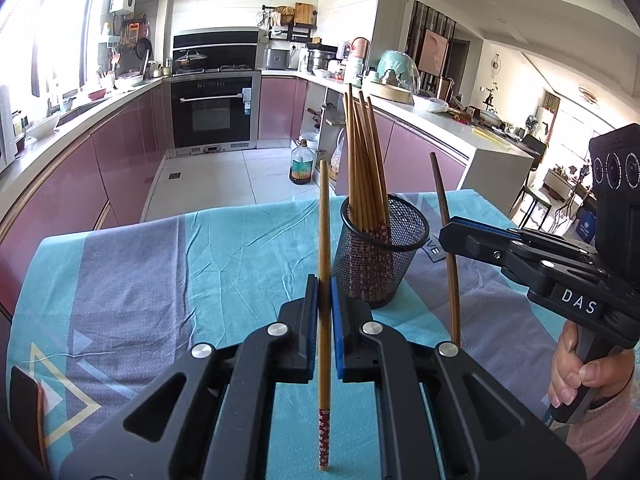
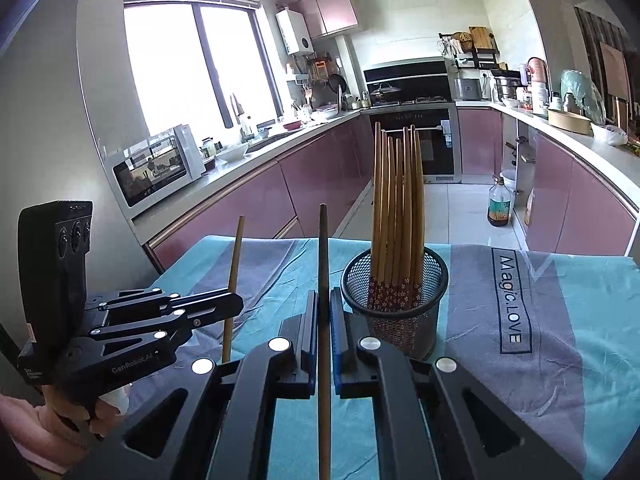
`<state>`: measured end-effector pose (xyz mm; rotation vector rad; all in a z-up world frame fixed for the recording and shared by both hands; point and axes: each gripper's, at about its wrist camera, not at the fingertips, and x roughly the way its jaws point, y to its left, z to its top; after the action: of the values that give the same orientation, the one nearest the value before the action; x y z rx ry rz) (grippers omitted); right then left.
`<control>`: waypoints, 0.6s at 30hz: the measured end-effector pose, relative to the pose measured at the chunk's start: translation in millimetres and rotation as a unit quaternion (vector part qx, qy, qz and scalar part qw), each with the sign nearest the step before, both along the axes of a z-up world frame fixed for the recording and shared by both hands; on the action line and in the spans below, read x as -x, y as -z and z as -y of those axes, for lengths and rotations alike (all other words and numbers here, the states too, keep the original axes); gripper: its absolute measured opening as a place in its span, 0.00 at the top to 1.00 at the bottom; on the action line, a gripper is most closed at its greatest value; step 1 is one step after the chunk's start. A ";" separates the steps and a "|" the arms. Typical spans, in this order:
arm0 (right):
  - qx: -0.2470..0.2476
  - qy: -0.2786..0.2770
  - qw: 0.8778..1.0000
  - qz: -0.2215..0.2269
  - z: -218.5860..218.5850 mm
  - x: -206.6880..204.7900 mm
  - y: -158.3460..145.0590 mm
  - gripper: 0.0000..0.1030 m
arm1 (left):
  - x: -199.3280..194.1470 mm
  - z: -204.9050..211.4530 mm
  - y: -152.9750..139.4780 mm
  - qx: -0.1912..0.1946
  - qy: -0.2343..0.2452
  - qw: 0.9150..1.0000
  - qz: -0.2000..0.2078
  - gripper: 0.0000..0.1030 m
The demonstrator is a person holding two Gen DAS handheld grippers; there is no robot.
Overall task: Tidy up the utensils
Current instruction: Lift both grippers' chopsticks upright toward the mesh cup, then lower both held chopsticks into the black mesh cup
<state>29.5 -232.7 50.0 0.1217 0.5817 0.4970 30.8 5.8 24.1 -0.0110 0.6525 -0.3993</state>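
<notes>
Two chopsticks are in hand, one per gripper, both held near-upright above the tabletop. The left gripper has its fingers closed on a light-brown chopstick at roughly mid-length; the red patterned end points down, just above the cloth, and the plain tip points up. The right gripper has its fingers closed on a darker chopstick, also gripped along the shaft with the tip up. In the left wrist view this darker chopstick appears slightly bowed.

Handling properties, as judged: each chopstick is light, stiff and slender, with a smooth finish that may pivot or slide between the pads under side load. Grip on the shaft near mid-length, as now, keeps the lower end free for insertion. Avoid gripping the taper near the tip, where pad contact is least.

The mesh holder stands on the cloth just beyond both grippers and to the right of the left-hand chopstick. It already contains a bundle of chopsticks, patterned ends down, leaning together. The holder is likely light and may tip or slide if its rim is struck.

The tabletop carries a blue and grey cloth, creased in places. A kitchen lies behind.
</notes>
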 end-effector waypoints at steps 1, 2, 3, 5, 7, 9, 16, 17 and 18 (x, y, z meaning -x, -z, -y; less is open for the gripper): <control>-0.001 0.001 1.000 0.002 0.7 0.2 -1.3 0.95 | -0.5 0.2 -1.7 0.001 0.000 1.000 0.001 0.93; -0.001 0.002 1.000 0.004 1.7 -0.3 -2.5 0.95 | -0.8 -0.1 -3.0 0.003 -0.001 1.000 0.003 0.93; -0.002 0.004 1.000 0.006 2.8 -0.8 -3.9 0.95 | 0.1 -1.3 -3.3 0.004 -0.001 1.000 0.004 0.93; -0.005 0.006 1.000 0.010 5.0 -1.4 -7.2 0.95 | 0.0 -3.2 -6.1 0.007 -0.001 1.000 0.008 0.93; -0.007 0.010 1.000 0.015 7.8 -2.2 -10.4 0.95 | 0.0 -4.3 -10.0 0.011 -0.001 1.000 0.013 0.93; -0.008 0.012 1.000 0.021 10.9 -3.0 -13.5 0.95 | 0.4 -5.1 -14.3 0.014 0.001 1.000 0.017 0.93; -0.013 0.015 0.999 0.038 15.3 -5.6 -24.0 0.95 | -3.8 -3.3 -29.0 0.024 0.009 0.999 0.029 0.93; -0.014 0.014 0.999 0.039 15.2 -5.9 -25.1 0.95 | -3.1 -2.7 -29.2 0.025 0.010 0.999 0.031 0.93; -0.014 0.013 0.999 0.041 15.5 -6.5 -25.9 0.95 | -2.3 -2.2 -29.9 0.026 0.011 0.999 0.032 0.93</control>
<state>36.0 -248.3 75.9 0.1357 0.4930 0.4820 33.1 8.0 54.1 -0.0398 0.5797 -0.4358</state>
